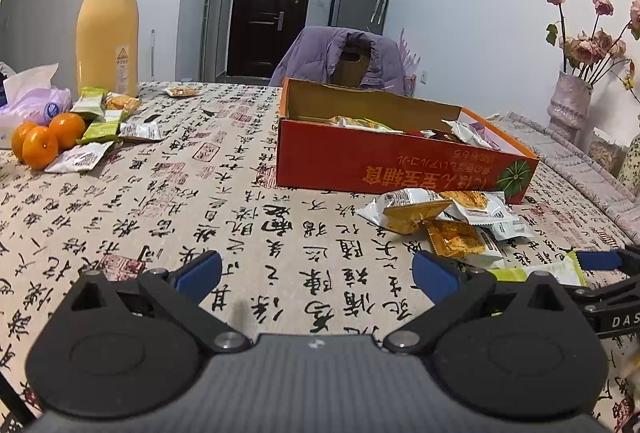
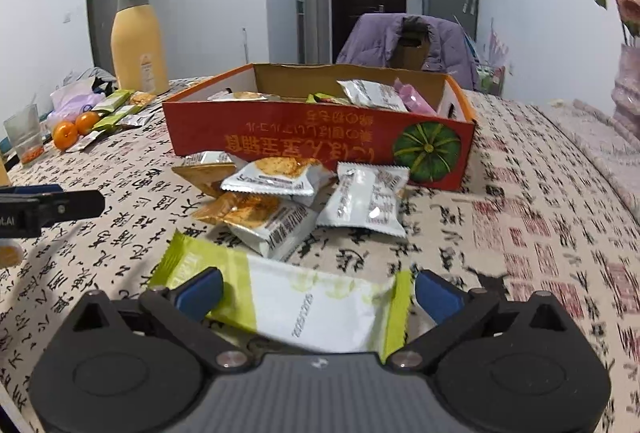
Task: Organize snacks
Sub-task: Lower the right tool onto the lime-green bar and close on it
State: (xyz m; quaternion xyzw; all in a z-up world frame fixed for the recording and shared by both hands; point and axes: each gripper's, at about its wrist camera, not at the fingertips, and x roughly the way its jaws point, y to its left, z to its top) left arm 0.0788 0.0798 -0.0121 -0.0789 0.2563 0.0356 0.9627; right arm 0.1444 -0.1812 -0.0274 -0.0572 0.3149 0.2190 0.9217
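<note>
The green-and-white snack packet (image 2: 296, 309) lies between the spread jaws, its near edge hidden behind the right gripper (image 2: 318, 295). Far left of that gripper, a glass (image 2: 24, 133) is cut by the frame edge. Packet print is too blurred to read.

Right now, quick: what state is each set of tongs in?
Left tongs: open, empty, above the tablecloth.
Right tongs: open, straddling the green-and-white snack packet, not clamped on it.
</note>
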